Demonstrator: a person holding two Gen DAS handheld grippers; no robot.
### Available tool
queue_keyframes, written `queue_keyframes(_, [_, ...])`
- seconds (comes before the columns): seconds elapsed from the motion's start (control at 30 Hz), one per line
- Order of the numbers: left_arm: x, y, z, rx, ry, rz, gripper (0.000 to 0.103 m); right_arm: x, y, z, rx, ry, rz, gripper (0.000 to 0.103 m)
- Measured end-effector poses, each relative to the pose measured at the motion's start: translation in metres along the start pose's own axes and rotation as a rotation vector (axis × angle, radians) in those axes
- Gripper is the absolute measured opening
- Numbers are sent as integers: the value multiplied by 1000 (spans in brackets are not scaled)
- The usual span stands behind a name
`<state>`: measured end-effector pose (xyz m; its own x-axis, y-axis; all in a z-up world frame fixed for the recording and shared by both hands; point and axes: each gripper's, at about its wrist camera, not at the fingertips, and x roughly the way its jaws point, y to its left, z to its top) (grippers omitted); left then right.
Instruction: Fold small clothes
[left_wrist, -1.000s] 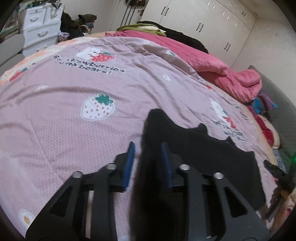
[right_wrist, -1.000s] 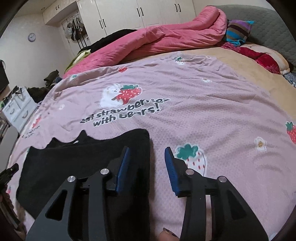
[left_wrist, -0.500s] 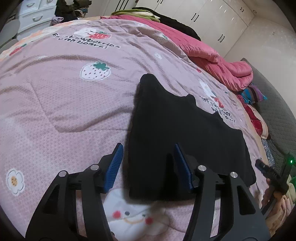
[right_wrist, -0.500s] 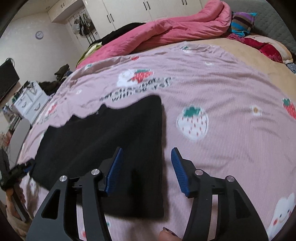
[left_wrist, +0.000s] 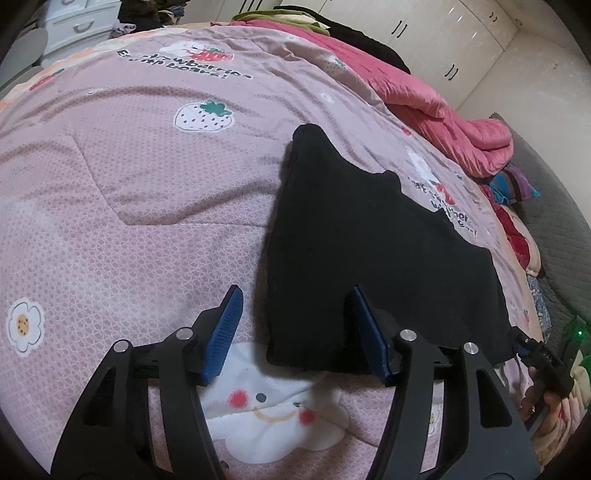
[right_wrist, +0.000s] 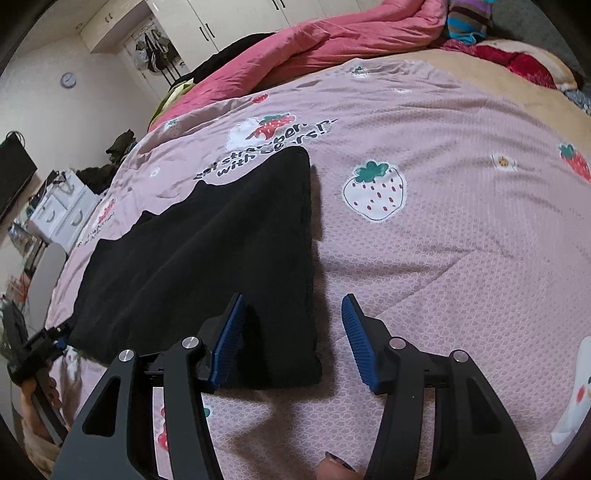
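Lying flat on the bed's pink strawberry-print quilt (left_wrist: 140, 206), the black garment (left_wrist: 369, 258) is spread out with its near edge towards both grippers and its jagged far edge just short of the printed lettering. The left gripper (left_wrist: 295, 332) hangs over the garment's near left corner with its blue pads (left_wrist: 225, 332) apart; its jaws have just been opening, the corner of the cloth lies between them and neither pad presses on it. The right gripper (right_wrist: 291, 339) hangs over the near right corner in the same way, its jaws standing apart after a smaller recent widening, the left pad (right_wrist: 229, 339) above the black cloth and the right pad above bare quilt, nothing clamped. From the right wrist view the garment (right_wrist: 207, 258) shows a straight right edge running away from the gripper, next to a white strawberry print (right_wrist: 375, 192). A bunched pink duvet (right_wrist: 332, 40) lies along the far side of the bed, with white wardrobe doors (left_wrist: 443, 40) behind it. A white drawer unit (right_wrist: 62, 214) stands beside the bed.
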<state>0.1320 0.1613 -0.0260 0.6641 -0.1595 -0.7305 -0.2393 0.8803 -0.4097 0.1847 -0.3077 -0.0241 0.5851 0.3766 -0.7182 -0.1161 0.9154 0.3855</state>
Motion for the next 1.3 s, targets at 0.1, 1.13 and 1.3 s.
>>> queue_keyframes(0.1, [3,1,-2,-10,11,-20,33,3,0,0,9,12,17,52])
queue_keyframes(1.13, [-10,-7,-17,36,3,-1,19,-12,5,-17,-75,-50,-160,35])
queue_keyframes(1.3, [-12,-8,-19,36,3,11,21,-16,7,-17,-78,-66,-161,47])
